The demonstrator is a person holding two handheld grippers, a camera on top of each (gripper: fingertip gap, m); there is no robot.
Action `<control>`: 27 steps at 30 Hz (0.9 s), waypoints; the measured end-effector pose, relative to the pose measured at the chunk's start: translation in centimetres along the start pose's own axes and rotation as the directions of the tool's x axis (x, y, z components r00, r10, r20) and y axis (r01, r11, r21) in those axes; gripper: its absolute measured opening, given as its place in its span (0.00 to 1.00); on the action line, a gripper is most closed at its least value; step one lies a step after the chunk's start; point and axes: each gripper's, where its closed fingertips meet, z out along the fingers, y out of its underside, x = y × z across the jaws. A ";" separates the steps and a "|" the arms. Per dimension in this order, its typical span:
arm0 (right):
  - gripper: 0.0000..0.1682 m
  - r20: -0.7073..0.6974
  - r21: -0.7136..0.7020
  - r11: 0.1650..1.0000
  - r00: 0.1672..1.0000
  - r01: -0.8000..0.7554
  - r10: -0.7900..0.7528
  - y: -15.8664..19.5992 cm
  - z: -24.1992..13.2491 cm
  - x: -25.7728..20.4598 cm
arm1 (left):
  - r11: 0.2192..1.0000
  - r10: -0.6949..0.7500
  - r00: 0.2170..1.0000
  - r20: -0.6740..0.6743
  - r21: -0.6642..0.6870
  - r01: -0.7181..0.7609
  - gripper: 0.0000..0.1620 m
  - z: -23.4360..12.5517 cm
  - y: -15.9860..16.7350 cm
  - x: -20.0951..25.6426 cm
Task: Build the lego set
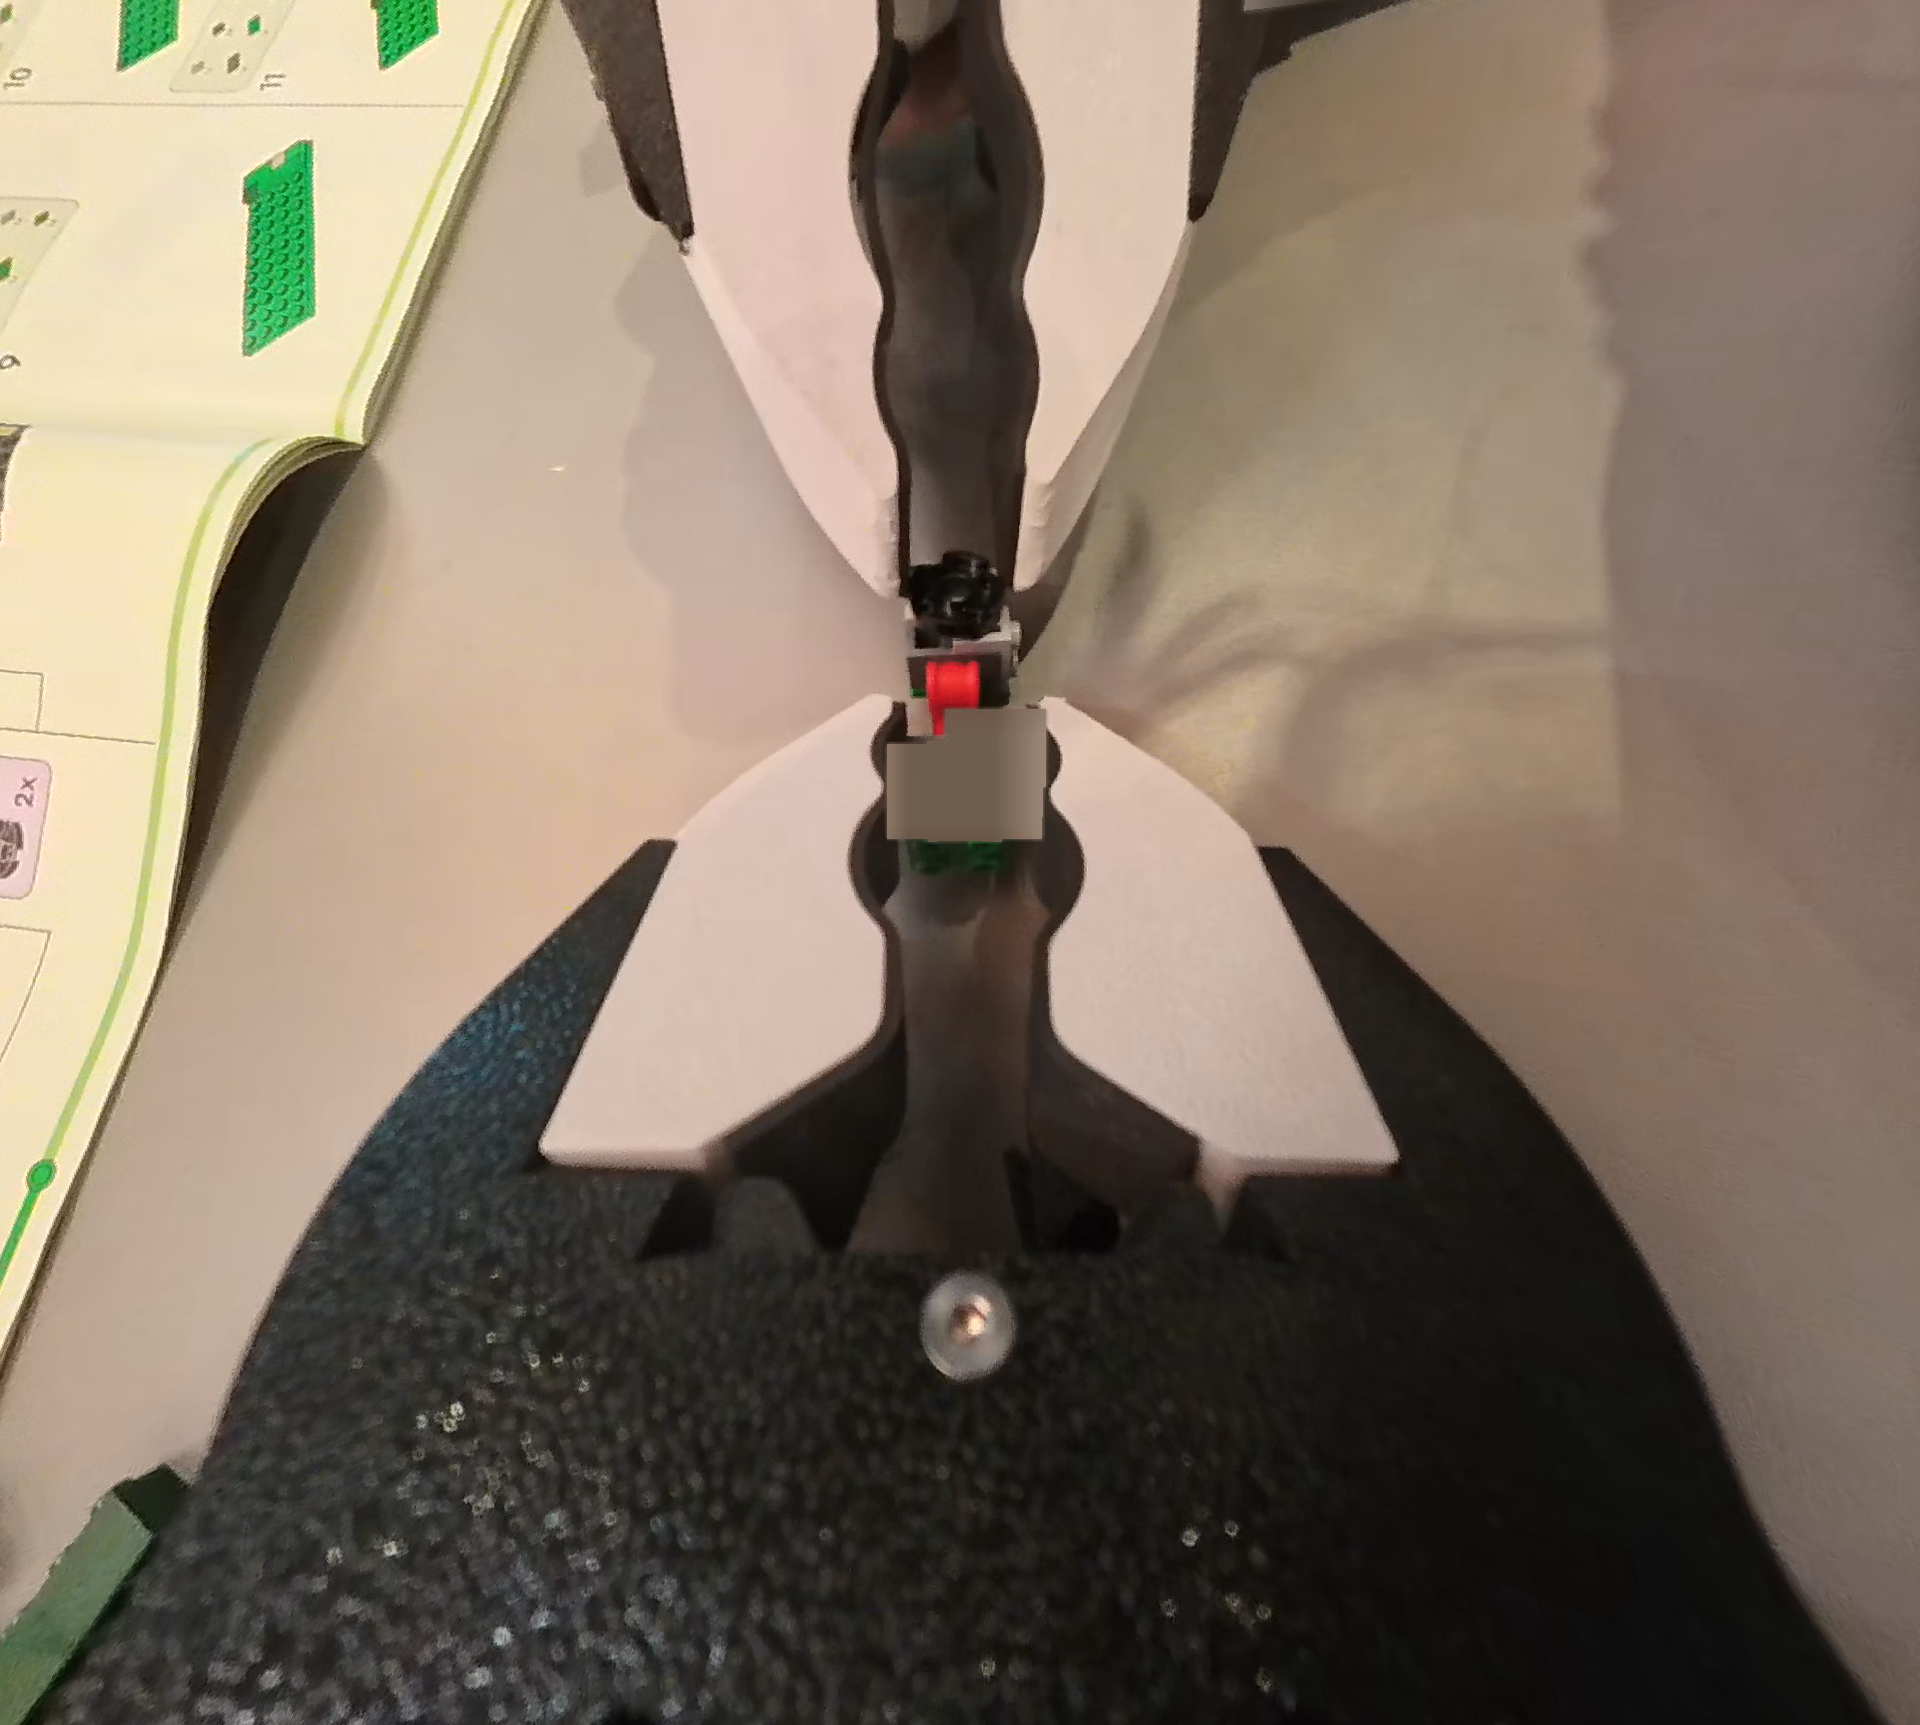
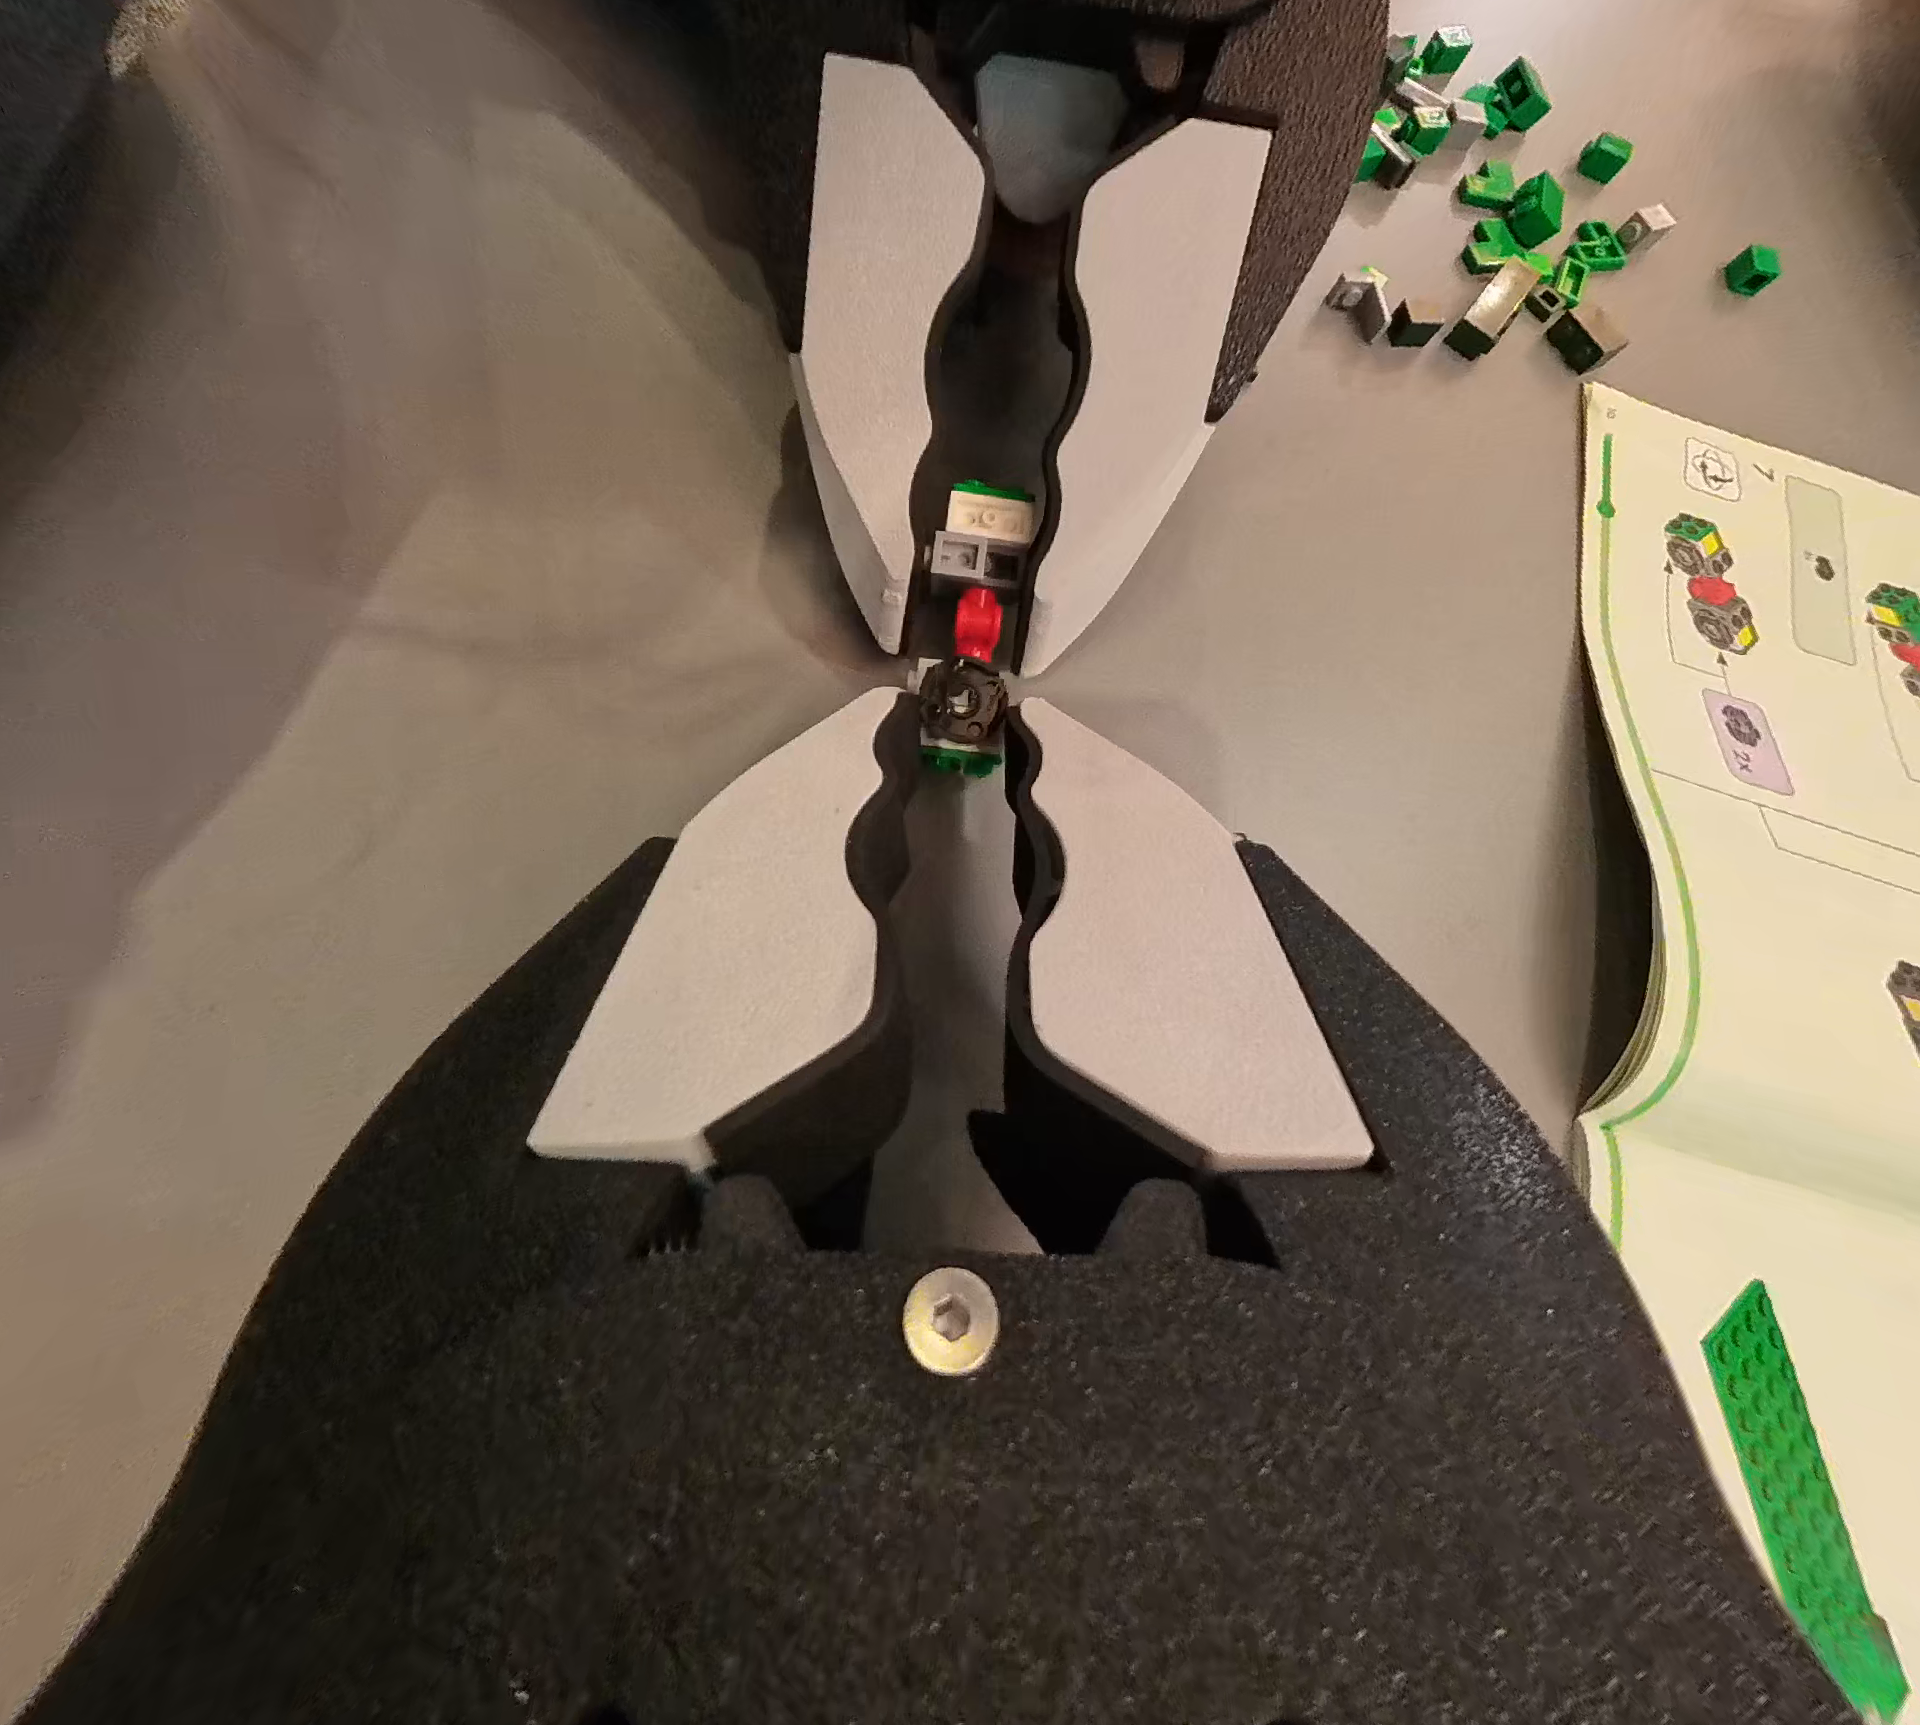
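The two grippers face each other tip to tip above the grey table. My left gripper (image 1: 961, 725) is shut on a small grey, white and green brick block (image 2: 982, 532) with a red pin (image 1: 954, 683) sticking out of its front. My right gripper (image 2: 961, 714) is shut on a black round piece (image 2: 961, 701) seated on a small grey and green block. In the left wrist view the black round piece (image 1: 956, 584) sits just past the red pin. In the right wrist view the red pin (image 2: 977, 621) touches or nearly touches the black piece.
An open instruction booklet (image 1: 208, 221) lies left of the left gripper and shows at the right in the right wrist view (image 2: 1766, 844). A long green plate (image 2: 1797, 1488) lies on it. Several loose green and grey bricks (image 2: 1507, 221) lie scattered at the far right. My left and right fingertips are right by each other.
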 end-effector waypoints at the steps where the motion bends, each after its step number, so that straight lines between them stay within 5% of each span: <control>1: 0.09 0.002 0.001 1.000 1.000 0.001 -0.001 0.0 0.0 0.0 | 1.000 0.000 1.000 0.000 0.000 0.000 0.13 0.0 0.0 0.0; 27: 0.09 0.021 -0.002 1.000 1.000 0.020 -0.020 -0.1 0.1 -0.1 | 1.000 0.006 1.000 -0.001 -0.012 -0.006 0.13 0.1 0.1 0.1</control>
